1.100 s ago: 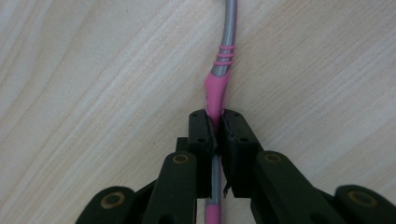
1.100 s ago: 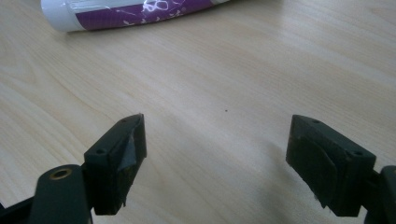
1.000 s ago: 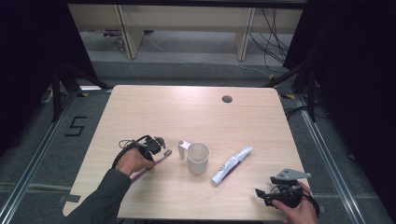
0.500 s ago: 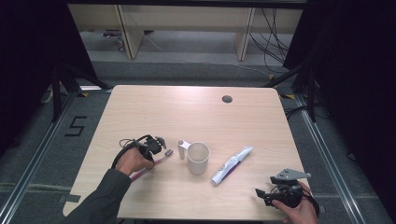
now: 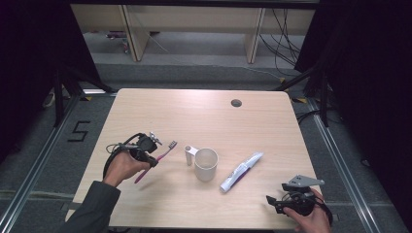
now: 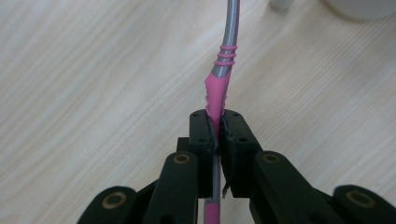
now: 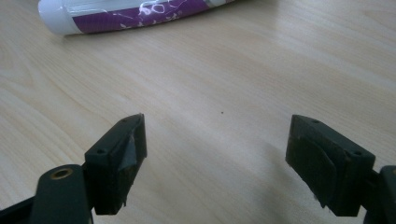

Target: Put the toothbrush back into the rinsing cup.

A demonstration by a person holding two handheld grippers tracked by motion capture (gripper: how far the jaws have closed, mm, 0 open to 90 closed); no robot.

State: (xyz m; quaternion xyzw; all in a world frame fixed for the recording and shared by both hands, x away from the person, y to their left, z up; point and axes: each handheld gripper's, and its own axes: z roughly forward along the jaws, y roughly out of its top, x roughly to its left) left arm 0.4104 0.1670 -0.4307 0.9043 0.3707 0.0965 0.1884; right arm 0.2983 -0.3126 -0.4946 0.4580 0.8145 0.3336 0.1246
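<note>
Gripping item: left tool (image 5: pixel 154 148) is clamped on a pink toothbrush (image 5: pixel 156 158); in the left gripper view the two black jaws press the pink part of the handle (image 6: pixel 215 95) between them, with the grey neck running up and away past three pink rings
Toothbrush position: held over the left part of the desk (image 5: pixel 194 116); bristle head points toward the mug, handle end slants down toward the person's side; whether it touches the wood cannot be told — a faint shadow lies beneath it
Left hand: wrapped around the tool body (image 5: pixel 124 166); dark sleeve enters from the bottom left; cable loops beside the wrist
Right tool: low at the desk's near right corner (image 5: pixel 274 200); jaws stand wide apart and hold nothing; in the right gripper view (image 7: pixel 215 158) bare wood shows between the two pads
Right hand: grasps the tool from below (image 5: pixel 311 221); grey three-cornered plate sits on top
Mug: white, upright, near the desk's middle (image 5: pixel 206 165); handle turned to the left, toward the brush head — near it, apart
Toothpaste tube: white and purple, lying flat on a slant just right of the mug (image 5: pixel 240 171); cap end nearer the person; seen ahead of the right tool with its white cap to the left (image 7: pixel 135 14)
Desk surface: light wood grain; a round dark cable hole (image 5: pixel 236 103) near the far edge
</note>
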